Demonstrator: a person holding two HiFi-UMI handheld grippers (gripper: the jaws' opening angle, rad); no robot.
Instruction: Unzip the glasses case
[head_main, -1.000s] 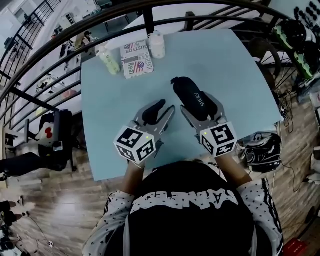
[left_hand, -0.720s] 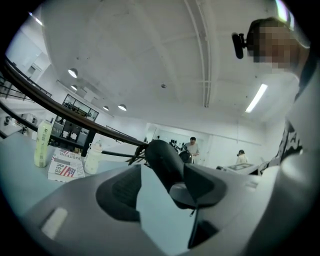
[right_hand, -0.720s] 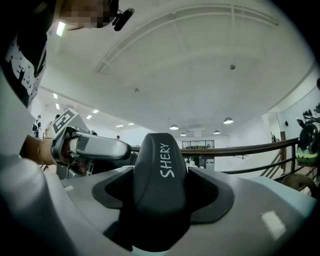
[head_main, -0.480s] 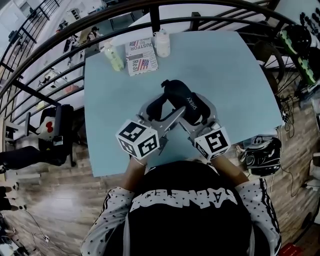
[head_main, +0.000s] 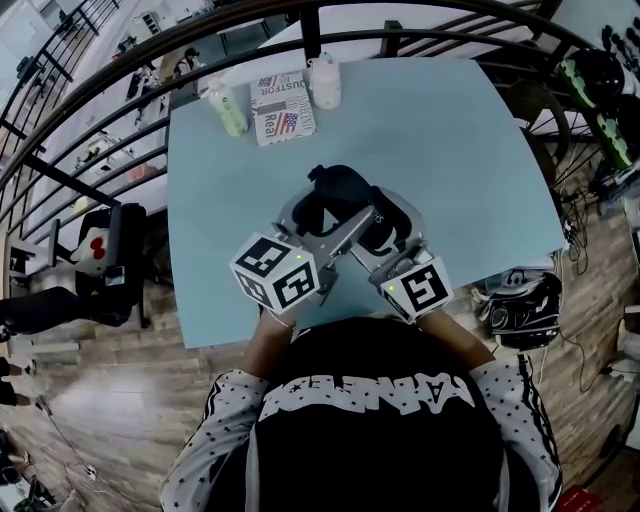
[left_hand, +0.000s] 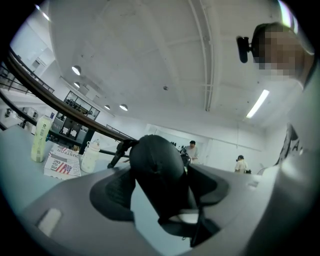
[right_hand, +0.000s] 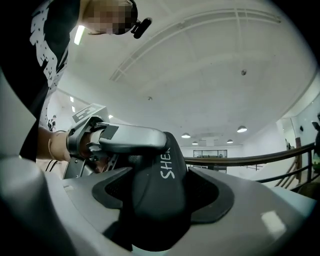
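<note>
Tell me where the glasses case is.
Head view, over the table: the glasses case is held in the right gripper, left gripper around its far end.

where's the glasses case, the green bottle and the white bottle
glasses case (head_main: 345, 186): head view, its far rounded end
green bottle (head_main: 229, 114): head view, middle of its body
white bottle (head_main: 325, 86): head view, middle of its body

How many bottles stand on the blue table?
2, at the far edge of the table: a green bottle left of the printed box, a white bottle right of it. None seems hidden.
</note>
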